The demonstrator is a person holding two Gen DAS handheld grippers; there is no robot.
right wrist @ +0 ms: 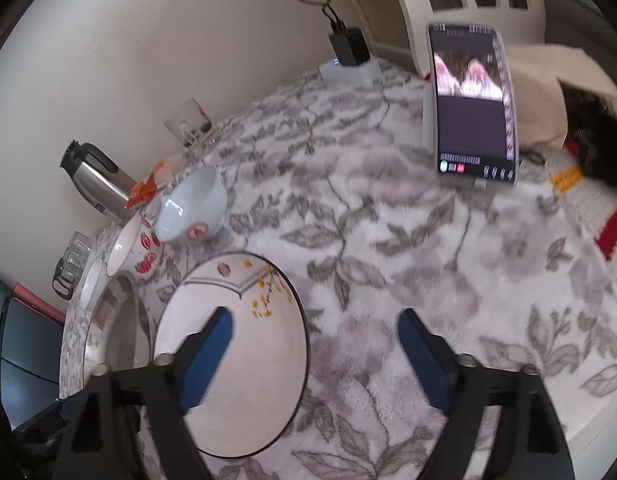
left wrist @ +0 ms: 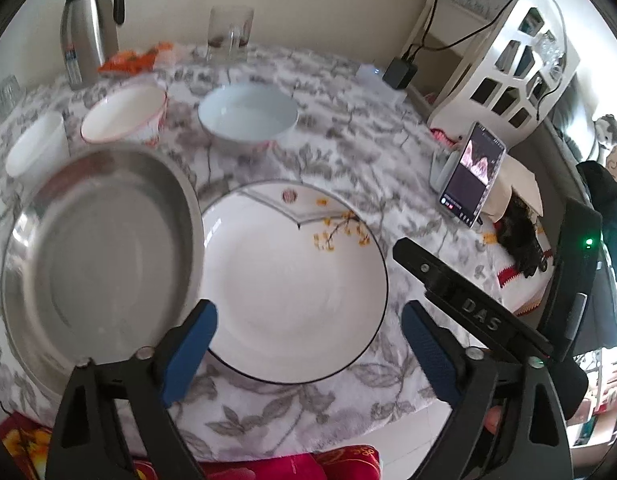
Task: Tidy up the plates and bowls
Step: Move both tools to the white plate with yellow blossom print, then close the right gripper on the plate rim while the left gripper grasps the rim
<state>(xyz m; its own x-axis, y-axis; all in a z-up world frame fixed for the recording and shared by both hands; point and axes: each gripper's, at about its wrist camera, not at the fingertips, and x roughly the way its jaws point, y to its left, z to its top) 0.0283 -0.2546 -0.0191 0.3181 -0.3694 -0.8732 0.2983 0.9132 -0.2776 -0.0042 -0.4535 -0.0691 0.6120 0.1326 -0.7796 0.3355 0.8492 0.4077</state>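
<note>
Where grey-leaf tablecloth point(right wrist: 408, 264) meets cream wall point(right wrist: 128, 40), both grippers' fingers spread, holding nothing.

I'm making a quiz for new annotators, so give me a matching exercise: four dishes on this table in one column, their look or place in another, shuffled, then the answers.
Things:
1. steel plate
2. flowered plate
3. pale blue bowl
4. red-rimmed bowl

Descriptions:
A. white with a thin dark rim, yellow blossoms
B. shiny metal, left of the white plate
C. behind the white plate, nearest the glass mug
D. strawberry print outside, beside the small white cup

Pairs: 1-B, 2-A, 3-C, 4-D
</note>
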